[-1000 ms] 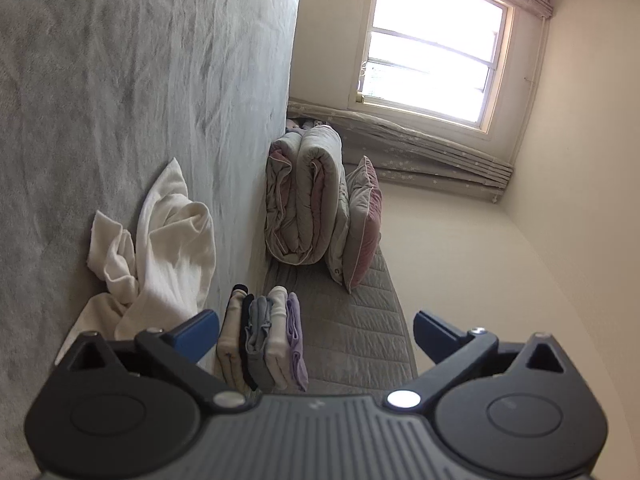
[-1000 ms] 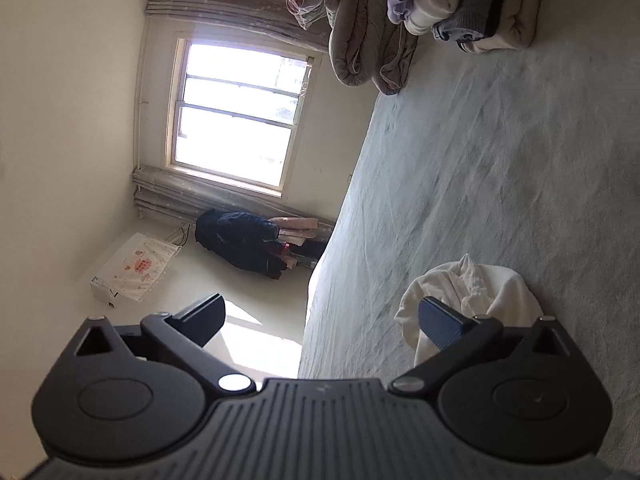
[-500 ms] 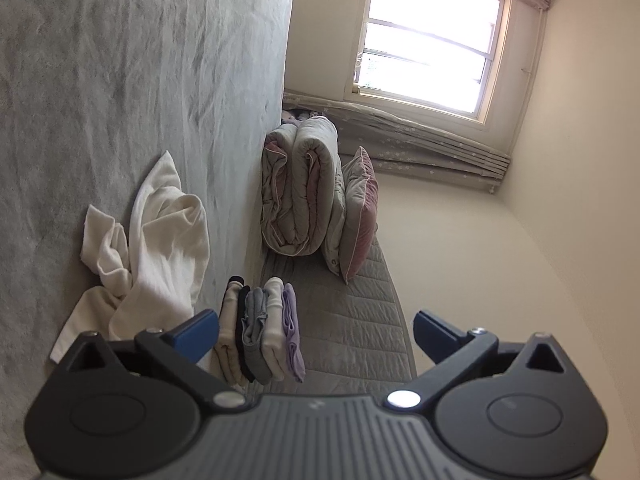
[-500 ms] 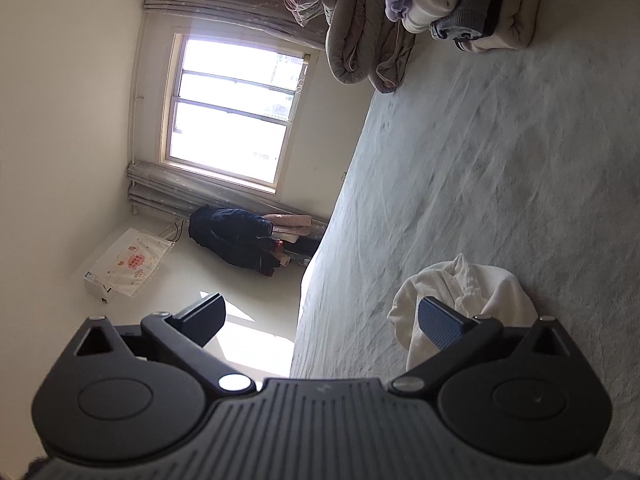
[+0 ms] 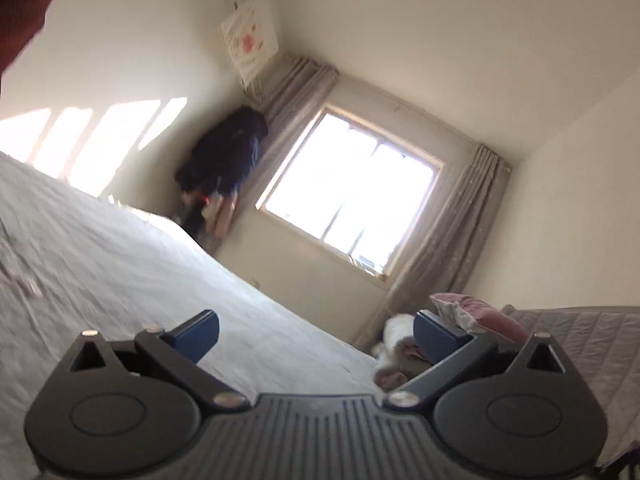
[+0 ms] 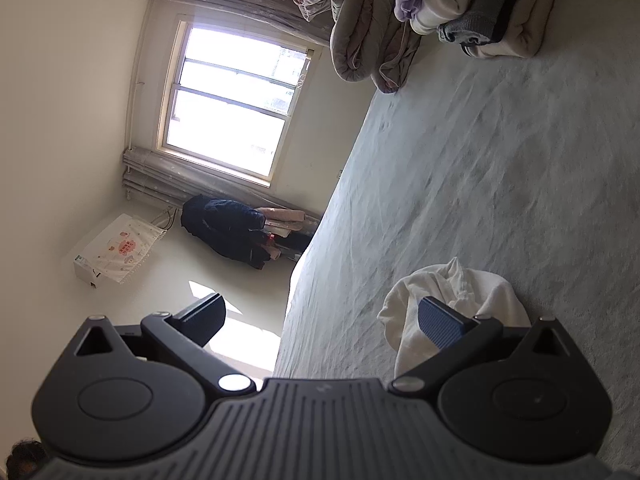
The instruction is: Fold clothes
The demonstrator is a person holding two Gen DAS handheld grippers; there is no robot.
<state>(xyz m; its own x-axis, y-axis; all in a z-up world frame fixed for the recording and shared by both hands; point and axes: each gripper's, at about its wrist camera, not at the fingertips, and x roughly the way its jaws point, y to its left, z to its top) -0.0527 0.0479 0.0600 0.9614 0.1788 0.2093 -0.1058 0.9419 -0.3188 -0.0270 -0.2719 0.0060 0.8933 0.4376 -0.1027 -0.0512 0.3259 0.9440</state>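
Fingers spread — white garment just behind the right one

Left wrist view: low over the grey bed, rolled partly sideways, blurred, facing the far wall with the window, left tongs spread wide in the foreground. Right wrist view: also close above the bed, rolled about a quarter turn, facing along it toward the same window, right tongs spread wide. Shared by both: bed surface, window, curtains, dark hanging coat, and the white cover on the wall.
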